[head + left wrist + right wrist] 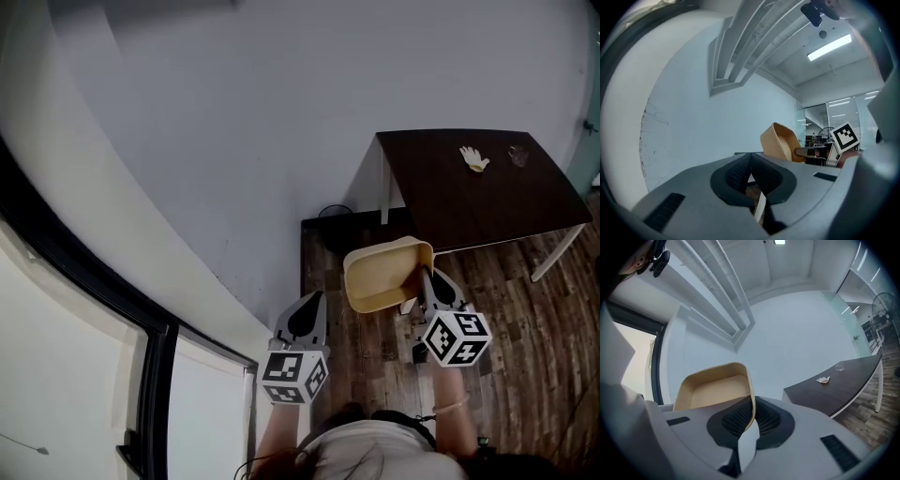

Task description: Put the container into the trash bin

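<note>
Head view: the right gripper (424,279) is clamped on the near wall of the beige container (382,272). It holds the container in the air over the wood floor (525,328), tipped so the open side faces the camera. The left gripper (307,311) is level beside it, apart from the container. Just past the container, against the wall, is a dark round-rimmed object (333,216), possibly the bin; the view is too dim to be sure. A dark table (450,206) carries a white glove-like item (474,158) and a small clear thing (518,156).

Left gripper view: the left gripper (750,159) has its pads brought together at the tips with nothing between them. The container (778,140) shows off to the right.

Right gripper view: the right gripper (752,405) is pinched tight on the thin wall of the container (712,392), which rises to the left of the jaws. The table (843,385) lies to the right.
</note>
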Action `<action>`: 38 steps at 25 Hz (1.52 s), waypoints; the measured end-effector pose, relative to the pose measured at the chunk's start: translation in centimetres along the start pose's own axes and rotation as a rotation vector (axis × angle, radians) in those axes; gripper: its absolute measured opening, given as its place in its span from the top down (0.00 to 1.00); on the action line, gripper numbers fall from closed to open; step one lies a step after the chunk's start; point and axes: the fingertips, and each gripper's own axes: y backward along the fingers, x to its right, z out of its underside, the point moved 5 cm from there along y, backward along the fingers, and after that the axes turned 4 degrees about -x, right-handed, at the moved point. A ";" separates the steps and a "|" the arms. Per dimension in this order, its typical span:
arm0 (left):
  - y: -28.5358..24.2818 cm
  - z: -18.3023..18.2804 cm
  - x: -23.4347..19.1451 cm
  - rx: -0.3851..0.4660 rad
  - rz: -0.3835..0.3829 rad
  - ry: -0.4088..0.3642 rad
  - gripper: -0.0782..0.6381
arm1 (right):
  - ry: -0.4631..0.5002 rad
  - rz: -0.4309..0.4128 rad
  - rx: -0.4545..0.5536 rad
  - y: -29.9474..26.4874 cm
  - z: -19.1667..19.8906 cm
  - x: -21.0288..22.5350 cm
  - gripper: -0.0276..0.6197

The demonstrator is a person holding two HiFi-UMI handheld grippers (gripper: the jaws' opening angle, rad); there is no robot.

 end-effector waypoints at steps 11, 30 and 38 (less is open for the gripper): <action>-2.4 0.1 -3.9 -0.012 0.037 0.023 0.86 | -0.020 0.035 0.003 -4.1 0.0 -1.0 0.95; -16.5 -1.9 -8.7 -0.027 0.014 0.036 0.86 | -0.060 0.005 -0.033 -17.8 -2.2 4.6 0.94; -25.0 -3.6 -10.4 -0.027 -0.013 0.033 0.86 | -0.067 -0.020 -0.045 -25.1 -4.7 8.7 0.94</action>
